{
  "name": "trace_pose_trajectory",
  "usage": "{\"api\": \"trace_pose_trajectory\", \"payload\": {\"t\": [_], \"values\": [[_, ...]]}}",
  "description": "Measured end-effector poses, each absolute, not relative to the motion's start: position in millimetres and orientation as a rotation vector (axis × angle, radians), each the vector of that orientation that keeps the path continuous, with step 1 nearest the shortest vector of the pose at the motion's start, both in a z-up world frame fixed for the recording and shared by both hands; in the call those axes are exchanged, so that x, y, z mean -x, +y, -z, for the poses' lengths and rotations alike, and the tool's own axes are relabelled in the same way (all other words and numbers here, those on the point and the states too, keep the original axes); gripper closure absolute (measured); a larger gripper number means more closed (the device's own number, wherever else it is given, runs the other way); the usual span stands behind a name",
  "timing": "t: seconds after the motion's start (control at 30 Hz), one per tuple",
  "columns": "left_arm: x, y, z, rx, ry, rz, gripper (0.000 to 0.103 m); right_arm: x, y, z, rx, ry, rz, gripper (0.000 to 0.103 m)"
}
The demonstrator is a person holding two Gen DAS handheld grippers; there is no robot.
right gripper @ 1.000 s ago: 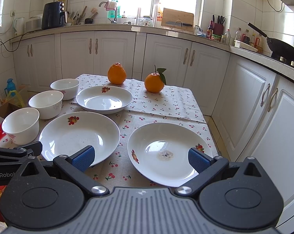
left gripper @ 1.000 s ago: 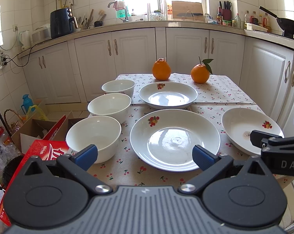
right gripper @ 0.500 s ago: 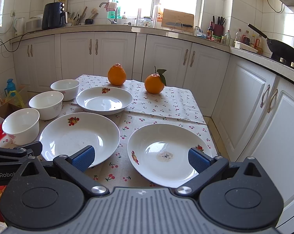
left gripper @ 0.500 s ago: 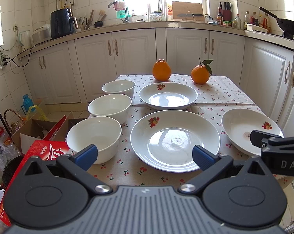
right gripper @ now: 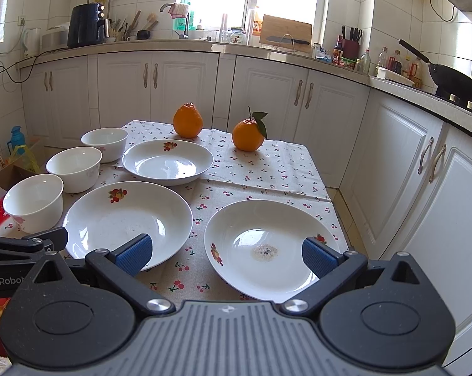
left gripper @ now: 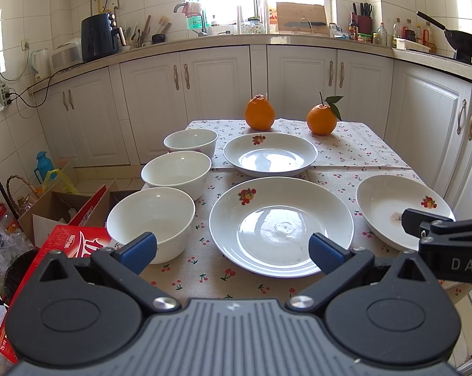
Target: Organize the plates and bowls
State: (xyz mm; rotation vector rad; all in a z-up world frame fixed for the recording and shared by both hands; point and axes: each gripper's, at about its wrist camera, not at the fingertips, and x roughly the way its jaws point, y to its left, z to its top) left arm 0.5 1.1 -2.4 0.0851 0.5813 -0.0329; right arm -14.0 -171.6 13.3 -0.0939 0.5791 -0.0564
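Tongs wide, nothing held

Your left gripper (left gripper: pixel 232 249) gapes wide and empty; the big plate (left gripper: pixel 281 225) sits dead ahead between its tips, its near rim hidden behind the right pad. Three bowls (left gripper: pixel 176 174) line up off your left finger. Your right gripper (right gripper: pixel 226 257) is spread just as wide, also empty, over the right plate (right gripper: pixel 272 249), whose near edge is cut off by the body. The far plate (right gripper: pixel 167 162) lies beyond, short of two oranges (right gripper: pixel 247 134).
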Motion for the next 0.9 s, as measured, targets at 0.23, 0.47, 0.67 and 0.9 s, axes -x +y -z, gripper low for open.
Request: {"api": "trace_pose_trajectory", "payload": {"t": [0.23, 0.47, 0.67, 0.9], "values": [[-0.1, 1.6, 2.4, -0.085, 0.584, 0.032, 0.001, 13.6, -171.5, -13.7, 0.095, 0.58, 0.056, 0.0], [-0.8, 2.0, 2.6, -0.085, 0.586, 0.033, 0.001, 13.5, -171.6, -13.6, 0.094, 0.579, 0.055, 0.0], [-3.6, -1.0, 2.2, -0.096, 0.588, 0.037, 0.001, 12.8, -173.5, -13.6, 0.1, 0.577, 0.053, 0.0], [-9.4, -2.8, 1.4, -0.114, 0.593, 0.065, 0.001, 8.9, -178.3, -13.7, 0.096, 0.582, 0.028, 0.0]]}}
